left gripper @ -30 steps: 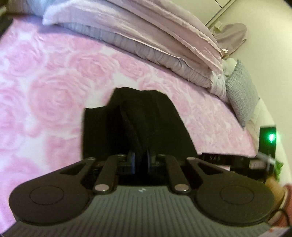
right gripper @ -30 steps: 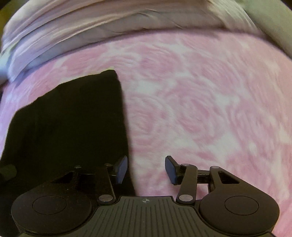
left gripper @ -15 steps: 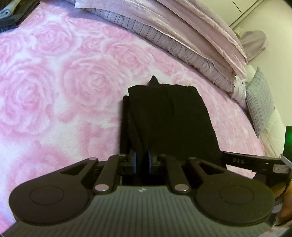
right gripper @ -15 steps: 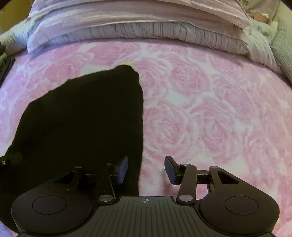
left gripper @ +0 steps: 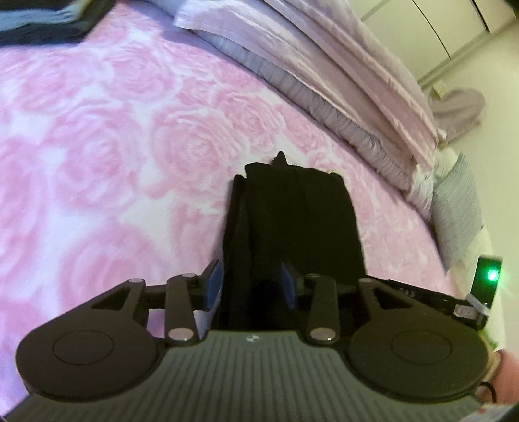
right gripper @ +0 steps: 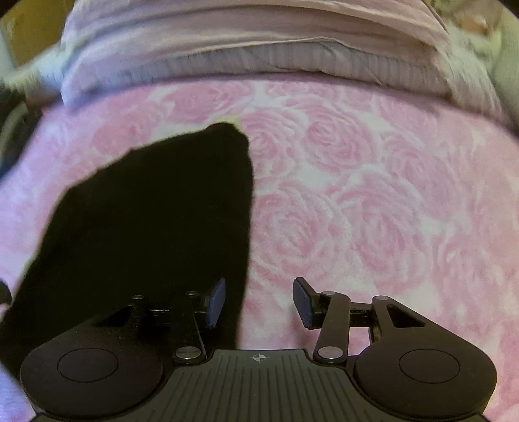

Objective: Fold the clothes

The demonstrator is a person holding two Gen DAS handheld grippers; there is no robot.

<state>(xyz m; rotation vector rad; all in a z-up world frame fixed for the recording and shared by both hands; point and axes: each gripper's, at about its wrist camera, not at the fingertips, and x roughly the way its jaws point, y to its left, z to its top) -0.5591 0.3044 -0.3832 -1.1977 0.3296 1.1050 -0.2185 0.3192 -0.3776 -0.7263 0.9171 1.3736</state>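
Observation:
A black garment (left gripper: 292, 220) lies folded into a narrow stack on the pink rose-patterned bedspread (left gripper: 97, 168). My left gripper (left gripper: 251, 285) is open, its blue pads standing on either side of the garment's near edge. In the right wrist view the same black garment (right gripper: 155, 220) fills the left half. My right gripper (right gripper: 258, 300) is open over the garment's right edge, with nothing between its fingers; its left pad (right gripper: 216, 300) is above the cloth and its right pad (right gripper: 303, 300) above the bedspread.
A lilac duvet (left gripper: 324, 65) is bunched along the far side of the bed, with a grey pillow (left gripper: 460, 211) at the right. Folded dark and grey clothes (left gripper: 42, 22) sit at the far left. A device with a green light (left gripper: 489, 276) is at the right edge.
My left gripper, shut on the black garment before, has opened and let it go. The garment went from draped and spread to a narrow folded stack. My right gripper stays open.

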